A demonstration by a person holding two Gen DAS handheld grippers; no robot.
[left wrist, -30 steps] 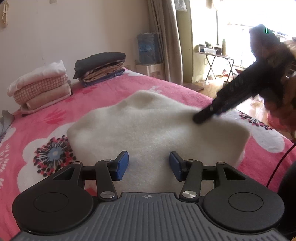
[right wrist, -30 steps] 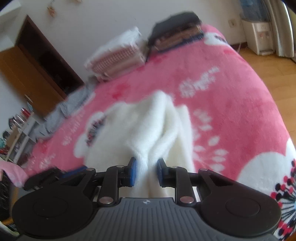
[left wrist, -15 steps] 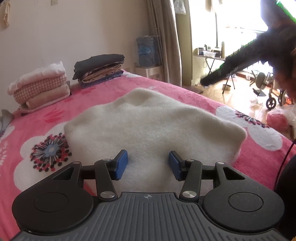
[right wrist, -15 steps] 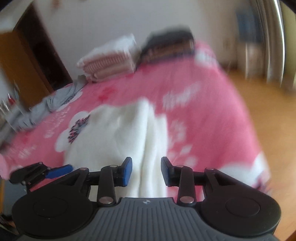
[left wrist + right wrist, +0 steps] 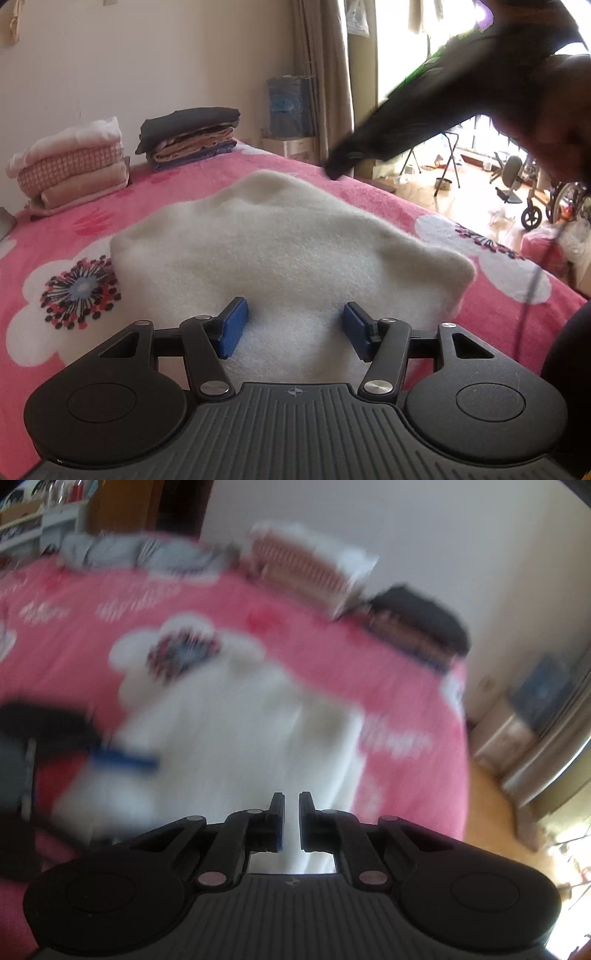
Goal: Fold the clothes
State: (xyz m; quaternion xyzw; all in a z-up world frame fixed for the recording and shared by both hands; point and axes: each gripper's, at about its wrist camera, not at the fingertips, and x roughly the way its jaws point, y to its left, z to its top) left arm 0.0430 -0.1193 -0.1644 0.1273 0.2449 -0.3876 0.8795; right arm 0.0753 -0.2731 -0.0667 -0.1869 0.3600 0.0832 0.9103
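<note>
Clothes-wise, the fluffy white garment (image 5: 280, 251) lay spread flat on the pink flowered bed (image 5: 55, 258), two folded stacks (image 5: 70, 162) behind it by the wall. Left tongs (image 5: 293, 326) sat over its near edge, just widened, gripping nothing. Right tongs (image 5: 291, 821) had just snapped together, empty.

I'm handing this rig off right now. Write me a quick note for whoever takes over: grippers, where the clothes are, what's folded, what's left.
Left gripper: open, low over the near edge of the white fleece garment, holding nothing; jaws just widened slightly.
Right gripper: jaws just closed, nearly shut, nothing gripped, raised over the garment's far side.
Garment lies folded over on the pink bed cover, still lumpy.
Done: two folded stacks, the pale stack and the dark-topped stack, by the wall.
Left: tidy or finish this fold; grey clothes lie unfolded beyond.
</note>
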